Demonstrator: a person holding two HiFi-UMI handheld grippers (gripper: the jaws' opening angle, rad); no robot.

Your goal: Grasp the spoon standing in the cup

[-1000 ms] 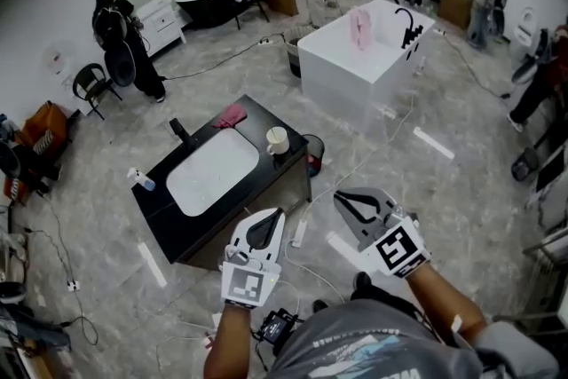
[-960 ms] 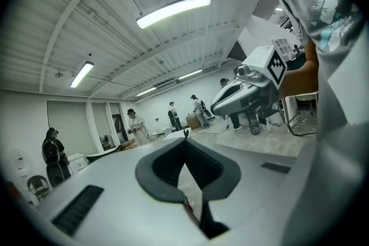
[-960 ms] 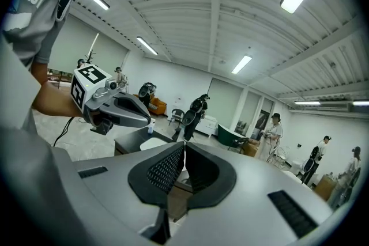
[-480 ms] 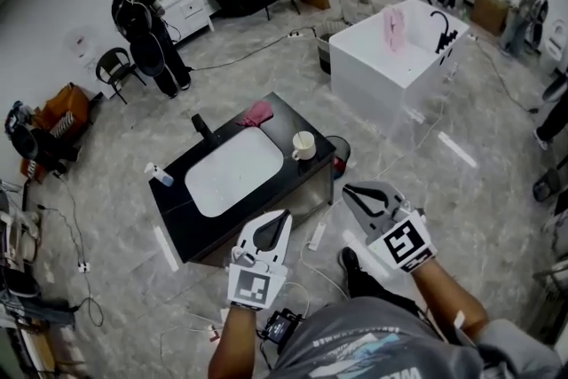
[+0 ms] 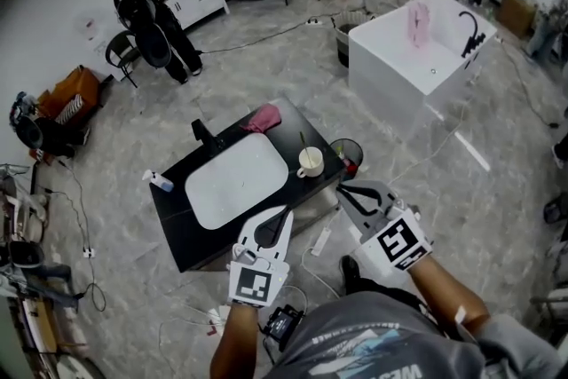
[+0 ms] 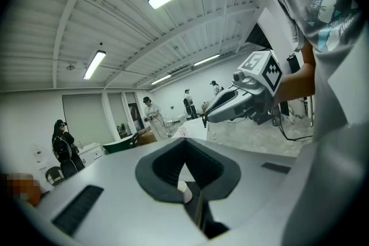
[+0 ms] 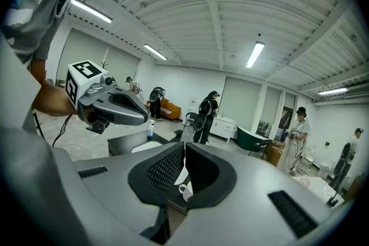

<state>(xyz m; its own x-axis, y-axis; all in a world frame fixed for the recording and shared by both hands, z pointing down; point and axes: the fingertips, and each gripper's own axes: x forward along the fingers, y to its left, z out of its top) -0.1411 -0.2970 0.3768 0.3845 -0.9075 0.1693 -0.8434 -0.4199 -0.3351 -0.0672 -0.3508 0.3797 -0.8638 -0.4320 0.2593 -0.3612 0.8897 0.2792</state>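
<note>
A cream cup stands at the right end of a black vanity counter, with a thin spoon upright in it. My left gripper hovers off the counter's near edge, shut and empty. My right gripper hangs just right of the counter's corner, below the cup, also shut and empty. In the left gripper view the cup shows small through the gap behind the shut jaws. The right gripper view shows the cup the same way below its own tips.
A white basin fills the counter's middle, with a black tap, a pink cloth and a small bottle. A black bin stands by the counter, a white bathtub beyond. Cables and a power strip lie on the floor.
The view has come closer to the counter, which now sits nearer both grippers. The spoon in the cup now shows. Both grippers stay shut.
</note>
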